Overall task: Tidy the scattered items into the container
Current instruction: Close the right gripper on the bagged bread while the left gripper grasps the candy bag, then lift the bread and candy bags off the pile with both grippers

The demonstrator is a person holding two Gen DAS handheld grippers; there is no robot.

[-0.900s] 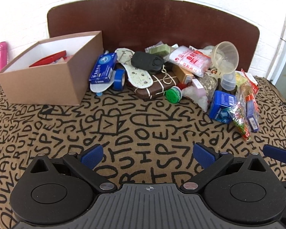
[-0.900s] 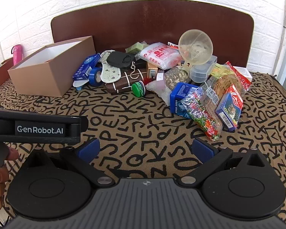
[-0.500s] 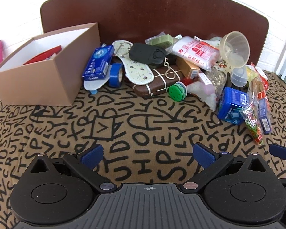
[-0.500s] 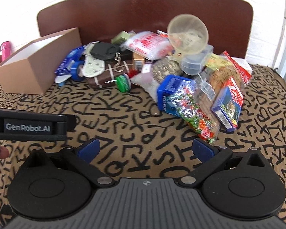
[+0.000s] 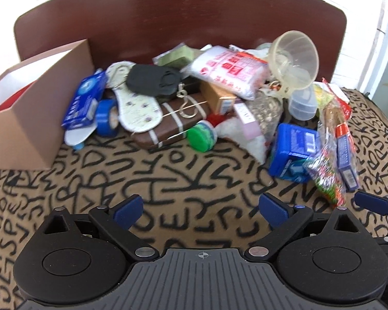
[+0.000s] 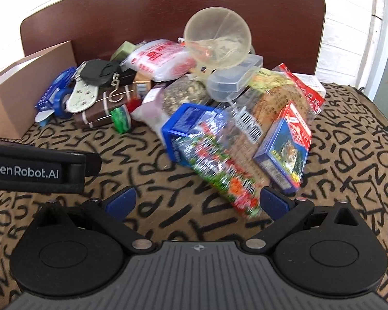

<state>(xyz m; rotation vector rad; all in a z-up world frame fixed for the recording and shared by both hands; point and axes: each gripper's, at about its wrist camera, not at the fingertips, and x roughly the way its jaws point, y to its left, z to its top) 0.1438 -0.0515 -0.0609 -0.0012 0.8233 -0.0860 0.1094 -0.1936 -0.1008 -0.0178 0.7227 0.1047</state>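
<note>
both my left gripper [image 5: 201,208] and right gripper [image 6: 196,201] hang spread wide, holding nothing, over the lettered cloth [image 5: 168,180]. my left view looks into the cardboard box [image 5: 36,118], something red inside, perhaps; my right shows only its outer wall, plus the tiger-print box [image 6: 284,152] among the scattered pile.

Before me lies a tan cloth [image 5: 194,170] printed with black letters. A dark brown curved headboard [image 5: 183,18] rises along its far edge, a white brick wall [image 6: 349,25] behind it.
</note>
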